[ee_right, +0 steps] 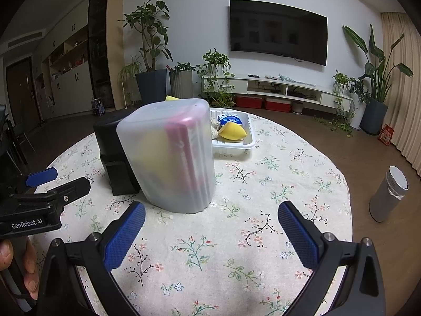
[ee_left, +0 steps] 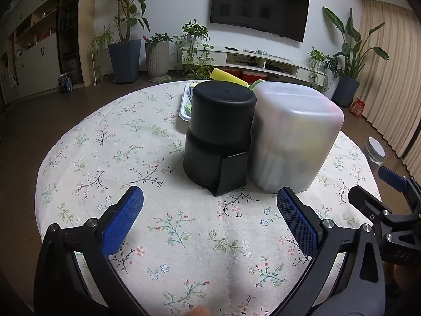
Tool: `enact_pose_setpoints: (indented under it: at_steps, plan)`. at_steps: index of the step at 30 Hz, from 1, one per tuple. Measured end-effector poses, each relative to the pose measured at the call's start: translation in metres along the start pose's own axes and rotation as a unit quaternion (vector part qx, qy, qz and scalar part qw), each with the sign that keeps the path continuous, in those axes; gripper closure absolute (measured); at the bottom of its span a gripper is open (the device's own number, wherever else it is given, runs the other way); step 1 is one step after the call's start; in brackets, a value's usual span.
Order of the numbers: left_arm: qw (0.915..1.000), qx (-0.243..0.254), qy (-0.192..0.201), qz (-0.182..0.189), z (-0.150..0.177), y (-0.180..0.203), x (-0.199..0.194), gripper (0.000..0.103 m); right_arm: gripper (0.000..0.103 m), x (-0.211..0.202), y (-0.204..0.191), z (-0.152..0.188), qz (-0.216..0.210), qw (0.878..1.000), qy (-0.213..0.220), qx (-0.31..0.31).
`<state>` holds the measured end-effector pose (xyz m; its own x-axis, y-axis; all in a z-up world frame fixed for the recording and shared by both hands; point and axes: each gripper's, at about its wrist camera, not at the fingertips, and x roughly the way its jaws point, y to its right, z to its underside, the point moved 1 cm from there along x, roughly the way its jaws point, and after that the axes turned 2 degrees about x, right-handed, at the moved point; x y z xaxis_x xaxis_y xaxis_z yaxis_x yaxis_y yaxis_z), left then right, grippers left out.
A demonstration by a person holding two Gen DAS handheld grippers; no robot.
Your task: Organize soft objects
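Frosted bin, black container inverted near; soft items in far tray, perhaps awaiting sorting | our left gripper, right gripper: jaws wide, empty.

Frosted bin upright (yellow, red contents blurred); yellow sponge in tray.
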<state>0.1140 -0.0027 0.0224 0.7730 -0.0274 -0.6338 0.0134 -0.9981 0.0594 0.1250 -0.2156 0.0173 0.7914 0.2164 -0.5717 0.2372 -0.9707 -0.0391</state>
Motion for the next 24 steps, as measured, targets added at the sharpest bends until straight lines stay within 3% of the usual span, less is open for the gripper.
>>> enact_pose_setpoints:
  at_steps: [24]
  plan:
    - [0.9999,-0.006,-0.010,-0.003,0.0061,-0.0015,0.0057,0.000,0.000,0.0014,0.0023,0.0073,0.000,1.000,-0.007,0.002]
